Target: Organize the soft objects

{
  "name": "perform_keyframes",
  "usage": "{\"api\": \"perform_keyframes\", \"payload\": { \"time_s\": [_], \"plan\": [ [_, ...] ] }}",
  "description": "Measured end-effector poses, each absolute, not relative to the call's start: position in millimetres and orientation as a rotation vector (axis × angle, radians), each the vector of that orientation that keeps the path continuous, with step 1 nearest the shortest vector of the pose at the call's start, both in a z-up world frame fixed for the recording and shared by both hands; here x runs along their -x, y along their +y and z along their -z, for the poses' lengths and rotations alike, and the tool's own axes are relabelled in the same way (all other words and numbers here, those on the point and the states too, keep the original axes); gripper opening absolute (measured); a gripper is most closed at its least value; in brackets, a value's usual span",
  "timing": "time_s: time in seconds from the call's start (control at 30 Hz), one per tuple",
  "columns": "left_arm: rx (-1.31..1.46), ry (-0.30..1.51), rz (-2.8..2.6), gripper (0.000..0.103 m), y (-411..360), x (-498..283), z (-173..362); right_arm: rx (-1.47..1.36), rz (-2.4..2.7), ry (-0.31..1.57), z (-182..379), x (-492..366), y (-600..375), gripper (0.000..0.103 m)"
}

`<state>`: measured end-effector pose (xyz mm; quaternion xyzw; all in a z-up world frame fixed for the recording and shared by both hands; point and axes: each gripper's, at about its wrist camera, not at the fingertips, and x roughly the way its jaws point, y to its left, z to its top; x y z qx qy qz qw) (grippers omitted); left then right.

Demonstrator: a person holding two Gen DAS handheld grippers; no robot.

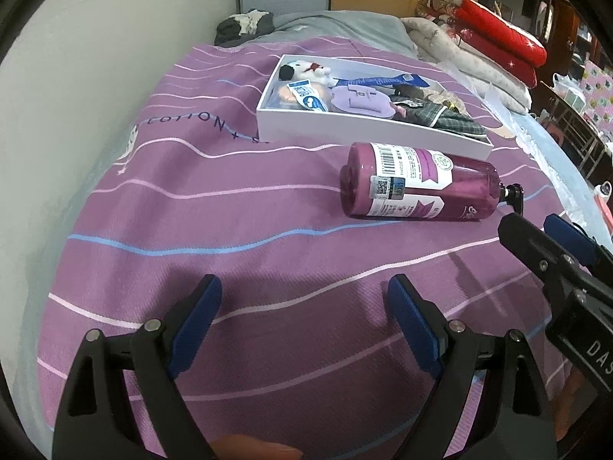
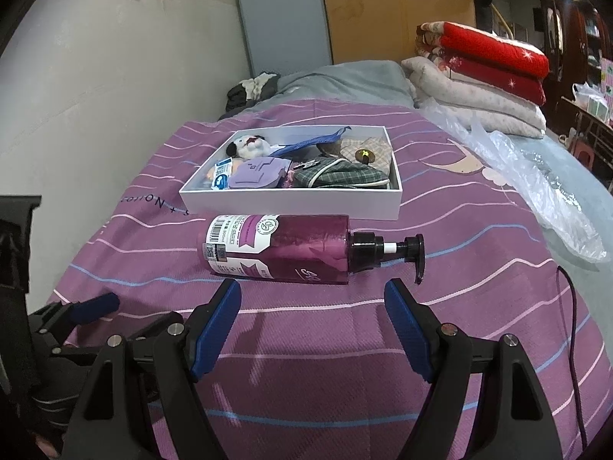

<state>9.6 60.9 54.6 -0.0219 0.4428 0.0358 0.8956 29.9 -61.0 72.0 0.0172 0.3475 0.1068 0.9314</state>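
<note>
Grippers, left (image 1: 304, 287) and right (image 2: 312, 293), both agape, empty; magenta plastic pump bottle (image 2: 279, 247) beside full white cardboard box (image 2: 291, 201) mid-bed; next, probably straddling bottle.

One bottle (image 2: 276, 249), one box (image 2: 291, 201)

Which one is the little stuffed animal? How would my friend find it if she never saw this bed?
Look at the purple striped blanket on the bed, then find the white box behind the lying pump bottle. The plush toy sits in the box's far left corner. It is the only fluffy white thing with a black ear; its neighbours are flat pouches and folded checked cloth.
</note>
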Motion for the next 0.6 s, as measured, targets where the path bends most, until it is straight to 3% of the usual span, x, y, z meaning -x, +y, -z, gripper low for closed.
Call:
{"api": "perform_keyframes", "payload": {
  "time_s": [0.6],
  "plan": [
    [0.067,0.858,-0.031,0.089,63.3,-3.7,-63.5,-0.029,-0.226,0.699,-74.1,-27.8,-57.4,0.078]
  ]
}}
